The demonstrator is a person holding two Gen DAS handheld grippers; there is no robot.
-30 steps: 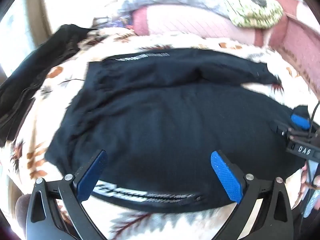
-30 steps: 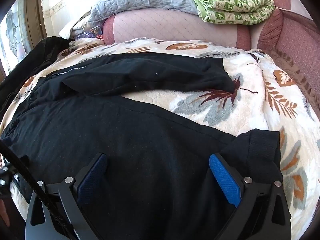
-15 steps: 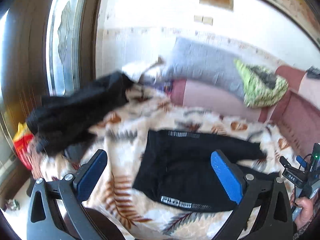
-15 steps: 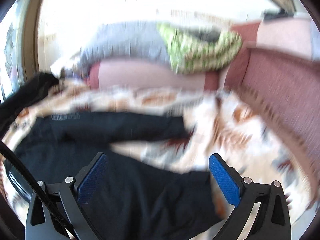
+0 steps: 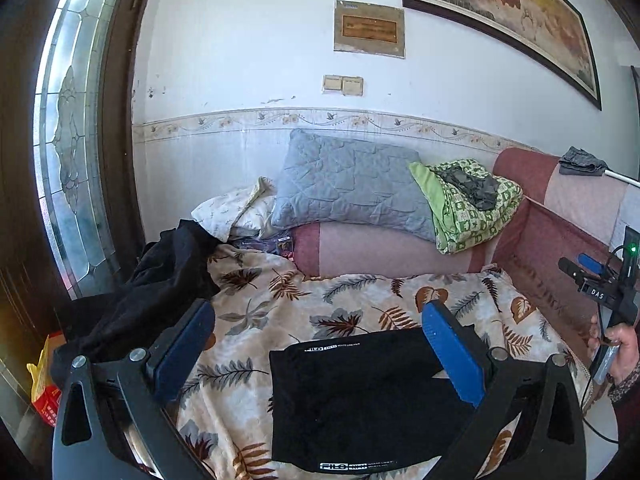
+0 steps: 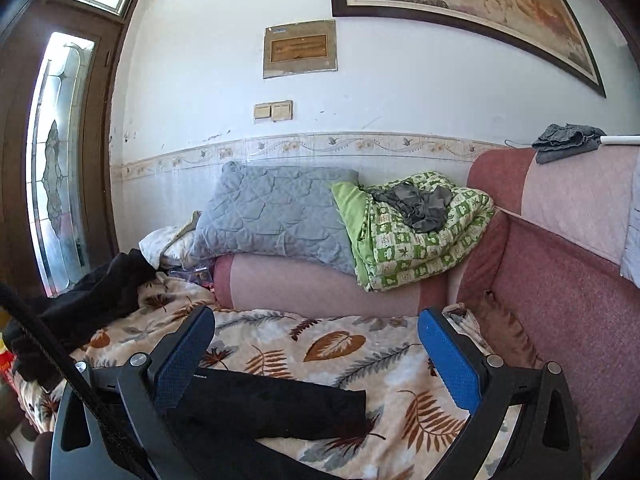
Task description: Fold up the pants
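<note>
The black pants (image 5: 360, 396) lie flat on a leaf-print blanket (image 5: 280, 308), with white lettering at two edges. My left gripper (image 5: 320, 352) is open and empty, held back and above the pants. In the right wrist view one black pant leg (image 6: 280, 404) stretches across the blanket (image 6: 336, 344). My right gripper (image 6: 316, 356) is open and empty, raised above it. The right gripper also shows at the right edge of the left wrist view (image 5: 600, 284), held in a hand.
A heap of black clothing (image 5: 144, 292) lies at the blanket's left end by a glass door (image 5: 68, 152). A grey pillow (image 5: 348, 184) and a green quilt (image 5: 468, 204) rest on the pink sofa arm (image 5: 384, 252). The sofa back (image 6: 568, 288) rises on the right.
Both grippers have pulled back and tilted up from close over the pants, so the wall and sofa now fill the views. The pants stay on the blanket.
</note>
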